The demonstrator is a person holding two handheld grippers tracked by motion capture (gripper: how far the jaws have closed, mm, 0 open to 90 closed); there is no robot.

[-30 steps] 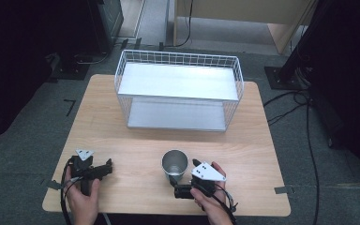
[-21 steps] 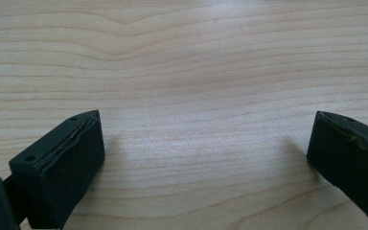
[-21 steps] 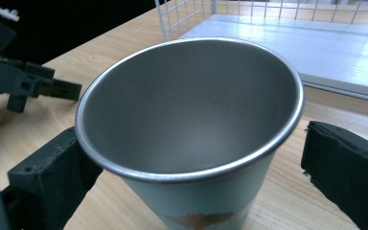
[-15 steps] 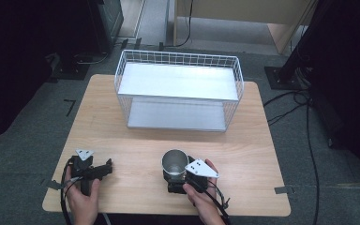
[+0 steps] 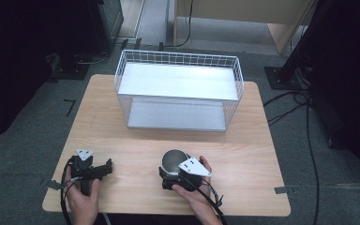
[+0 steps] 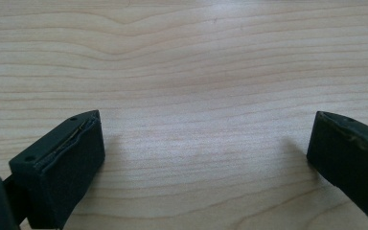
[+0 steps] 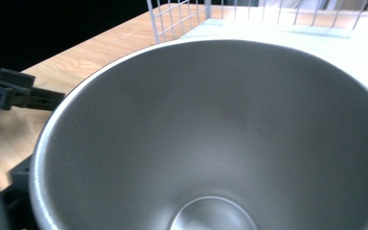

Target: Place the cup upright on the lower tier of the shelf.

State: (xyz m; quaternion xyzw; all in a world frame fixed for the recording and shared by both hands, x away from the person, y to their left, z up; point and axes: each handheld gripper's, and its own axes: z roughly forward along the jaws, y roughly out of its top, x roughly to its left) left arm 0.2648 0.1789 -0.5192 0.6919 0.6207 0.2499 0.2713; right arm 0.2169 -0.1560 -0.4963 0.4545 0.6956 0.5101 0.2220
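A bare metal cup (image 5: pixel 173 159) stands upright on the wooden table (image 5: pixel 248 154), near its front edge. My right gripper (image 5: pixel 169 174) is up against the cup's near side, and its jaws have just been closing with the cup between them. In the right gripper view the cup's hollow inside (image 7: pixel 211 134) looms close, with one black finger (image 7: pixel 0 206) against its outer wall at the lower left. My left gripper (image 5: pixel 108 166) rests on the table at the front left. Its jaws (image 6: pixel 206 143) are wide apart over bare wood.
A white wire basket (image 5: pixel 178 58) with a pale floor stands at the back middle of the table. A hand holds each gripper at the table's front edge, and a cable trails from each. Dark stands and cables lie on the floor to the right.
My right gripper has slid left and forward up to the cup, and now sits around its near side. The left gripper has stayed put.
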